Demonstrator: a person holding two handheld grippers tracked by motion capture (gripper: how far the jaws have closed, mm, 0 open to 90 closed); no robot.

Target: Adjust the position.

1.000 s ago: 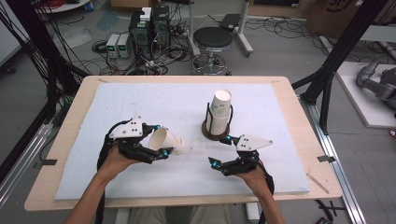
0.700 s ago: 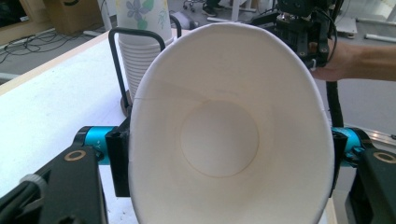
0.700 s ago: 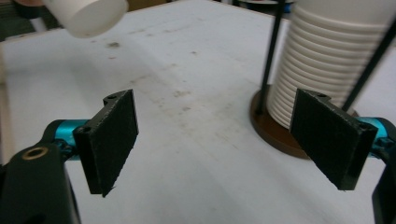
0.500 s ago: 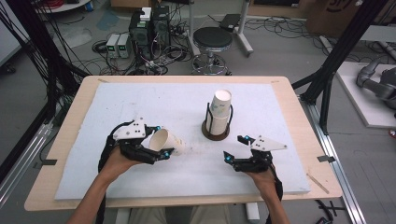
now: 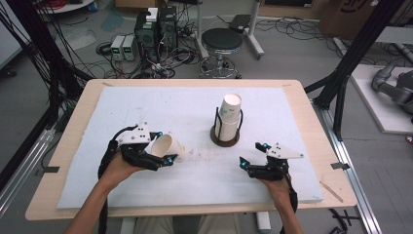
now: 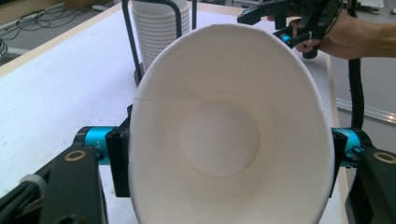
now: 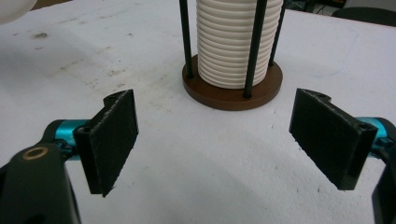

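Claw on the left (image 5: 163, 157) grips a white paper cup (image 5: 168, 147) by its sides, tipped sideways just above the white foam-topped desk (image 5: 146, 107). Right claw (image 5: 254, 157) stands released, near the stack of white paper cups (image 5: 230, 114) in a black wire holder.

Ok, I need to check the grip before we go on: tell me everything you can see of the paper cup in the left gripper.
The paper cup is plain white, thin-walled, with a round flat bottom and nothing inside. It lies tilted on its side, mouth toward the left gripper's camera. The black fingers press on its two sides, so the rim is squeezed into an oval, and a faint crease runs across the inner wall. It sits at the table's front left, apart from the cup stack in its holder.
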